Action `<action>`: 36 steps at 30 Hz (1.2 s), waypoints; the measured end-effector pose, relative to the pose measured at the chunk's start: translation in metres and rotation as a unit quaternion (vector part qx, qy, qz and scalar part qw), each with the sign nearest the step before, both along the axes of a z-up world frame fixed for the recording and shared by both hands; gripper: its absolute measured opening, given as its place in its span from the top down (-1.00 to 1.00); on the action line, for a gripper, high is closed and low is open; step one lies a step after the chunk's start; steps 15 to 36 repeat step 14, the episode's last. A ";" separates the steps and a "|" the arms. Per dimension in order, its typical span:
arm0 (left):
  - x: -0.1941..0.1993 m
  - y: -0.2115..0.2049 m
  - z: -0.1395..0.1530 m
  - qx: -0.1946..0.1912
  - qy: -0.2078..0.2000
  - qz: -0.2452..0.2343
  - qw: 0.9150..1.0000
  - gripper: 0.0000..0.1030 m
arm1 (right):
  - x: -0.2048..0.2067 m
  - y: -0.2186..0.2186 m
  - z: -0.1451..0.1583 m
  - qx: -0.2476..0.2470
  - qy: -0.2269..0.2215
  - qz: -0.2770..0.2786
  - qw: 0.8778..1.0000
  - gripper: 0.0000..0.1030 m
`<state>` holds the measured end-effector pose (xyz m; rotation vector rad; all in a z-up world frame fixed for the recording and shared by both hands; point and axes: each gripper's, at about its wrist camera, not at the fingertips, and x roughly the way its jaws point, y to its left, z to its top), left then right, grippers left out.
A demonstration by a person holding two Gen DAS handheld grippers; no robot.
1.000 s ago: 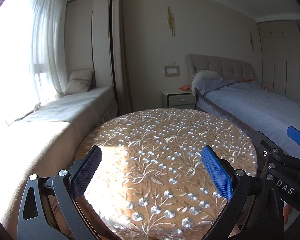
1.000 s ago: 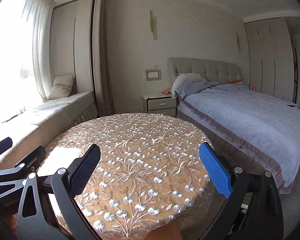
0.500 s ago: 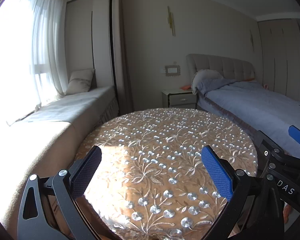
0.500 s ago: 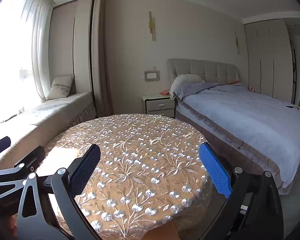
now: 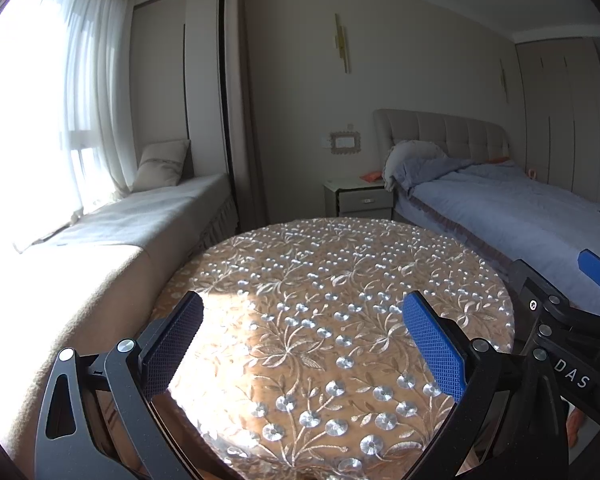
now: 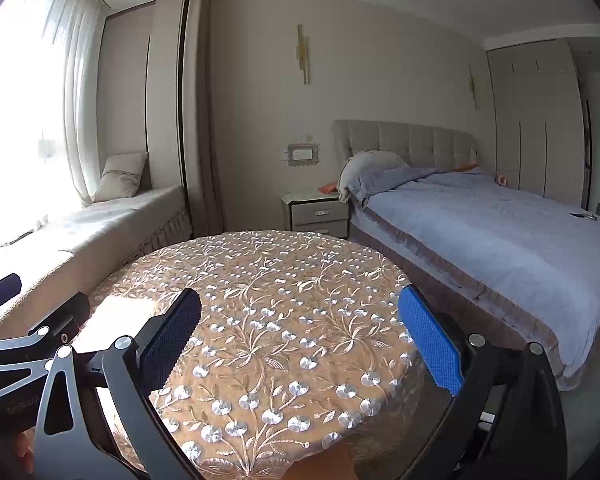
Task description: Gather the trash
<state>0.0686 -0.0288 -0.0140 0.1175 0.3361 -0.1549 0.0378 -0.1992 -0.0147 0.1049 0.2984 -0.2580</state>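
One round embroidered table lies beneath two spread, empty claws: left claw, right claw.

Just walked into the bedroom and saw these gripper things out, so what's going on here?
A person holds two grippers over the round table with the embroidered cloth. The left gripper and right gripper are both open and hold nothing. No trash shows on the table from either wrist view, so collecting has not visibly begun.

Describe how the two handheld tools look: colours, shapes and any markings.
Both match: the left tool and the right tool have matte black angular frames with silver pivot bolts, each carrying two flat fingers faced with blue cross-hatched pads. White lettering "DAS" shows on the right tool's body. No cables or sleeves are visible.
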 end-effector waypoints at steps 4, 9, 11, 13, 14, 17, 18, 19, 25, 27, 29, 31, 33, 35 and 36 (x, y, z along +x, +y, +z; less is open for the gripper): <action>-0.001 -0.001 0.001 -0.001 -0.001 0.000 1.000 -0.90 | 0.000 -0.001 0.001 0.001 -0.002 -0.001 1.000 -0.91; -0.002 -0.002 0.002 -0.002 -0.002 0.002 1.000 -0.90 | 0.000 -0.002 0.000 0.001 -0.004 -0.002 1.000 -0.91; -0.002 -0.003 0.003 0.000 -0.003 0.001 1.000 -0.90 | 0.000 -0.002 0.000 0.001 -0.004 -0.004 1.000 -0.91; -0.001 -0.004 0.003 -0.002 0.001 -0.002 1.000 -0.90 | 0.001 -0.003 0.000 0.001 -0.004 -0.004 1.000 -0.91; -0.001 -0.004 0.004 -0.004 0.002 -0.004 1.000 -0.90 | 0.001 -0.003 0.000 0.002 -0.005 -0.004 1.000 -0.91; -0.001 -0.004 0.004 -0.004 0.002 -0.004 1.000 -0.90 | 0.001 -0.003 0.000 0.002 -0.005 -0.004 1.000 -0.91; -0.001 -0.004 0.004 -0.004 0.002 -0.004 1.000 -0.90 | 0.001 -0.003 0.000 0.002 -0.005 -0.004 1.000 -0.91; -0.001 -0.004 0.004 -0.004 0.002 -0.004 1.000 -0.90 | 0.001 -0.003 0.000 0.002 -0.005 -0.004 1.000 -0.91; -0.001 -0.004 0.004 -0.004 0.002 -0.004 1.000 -0.90 | 0.001 -0.003 0.000 0.002 -0.005 -0.004 1.000 -0.91; -0.001 -0.004 0.004 -0.004 0.002 -0.004 1.000 -0.90 | 0.001 -0.003 0.000 0.002 -0.005 -0.004 1.000 -0.91; -0.001 -0.004 0.004 -0.004 0.002 -0.004 1.000 -0.90 | 0.001 -0.003 0.000 0.002 -0.005 -0.004 1.000 -0.91; -0.001 -0.004 0.004 -0.004 0.002 -0.004 1.000 -0.90 | 0.001 -0.003 0.000 0.002 -0.005 -0.004 1.000 -0.91; -0.001 -0.004 0.004 -0.004 0.002 -0.004 1.000 -0.90 | 0.001 -0.003 0.000 0.002 -0.005 -0.004 1.000 -0.91; -0.001 -0.004 0.004 -0.004 0.002 -0.004 1.000 -0.90 | 0.001 -0.003 0.000 0.002 -0.005 -0.004 1.000 -0.91; -0.001 -0.004 0.004 -0.004 0.002 -0.004 1.000 -0.90 | 0.001 -0.003 0.000 0.002 -0.005 -0.004 1.000 -0.91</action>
